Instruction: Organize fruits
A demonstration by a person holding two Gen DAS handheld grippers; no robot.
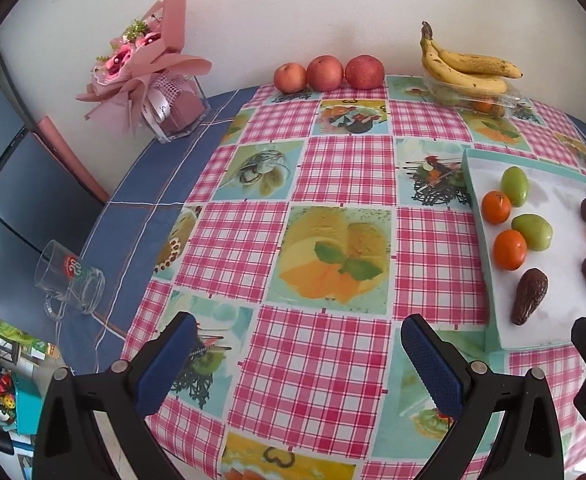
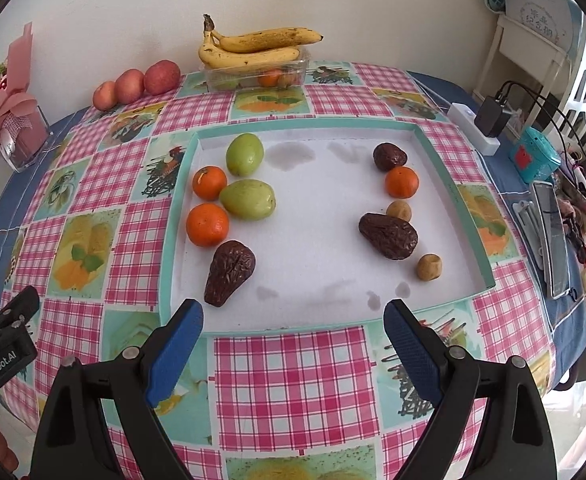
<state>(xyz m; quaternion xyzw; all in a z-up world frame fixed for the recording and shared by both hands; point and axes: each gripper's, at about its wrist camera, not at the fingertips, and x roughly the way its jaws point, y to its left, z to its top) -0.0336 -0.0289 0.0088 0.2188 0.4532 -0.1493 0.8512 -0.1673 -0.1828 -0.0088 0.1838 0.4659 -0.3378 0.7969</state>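
Observation:
A white tray with a teal rim [image 2: 181, 216] [image 1: 479, 208] lies on the checked tablecloth. It holds two green fruits [image 2: 245, 155] [image 2: 248, 199], three oranges [image 2: 207, 225] [image 2: 209, 182] [image 2: 401, 182], dark wrinkled fruits [image 2: 229, 273] [image 2: 389, 236] [image 2: 389, 157] and two small tan ones [image 2: 429, 267]. Three apples [image 1: 325, 73] and bananas [image 1: 467, 70] on a clear box sit by the wall. My right gripper [image 2: 293, 322] is open at the tray's near rim. My left gripper [image 1: 299, 338] is open over the cloth, left of the tray.
A wrapped bouquet in a glass vase [image 1: 161, 76] stands back left, and a glass mug [image 1: 69, 280] lies on its side near the left edge. Right of the tray are a power strip with charger [image 2: 479, 128], a teal box [image 2: 533, 160] and a phone [image 2: 553, 236].

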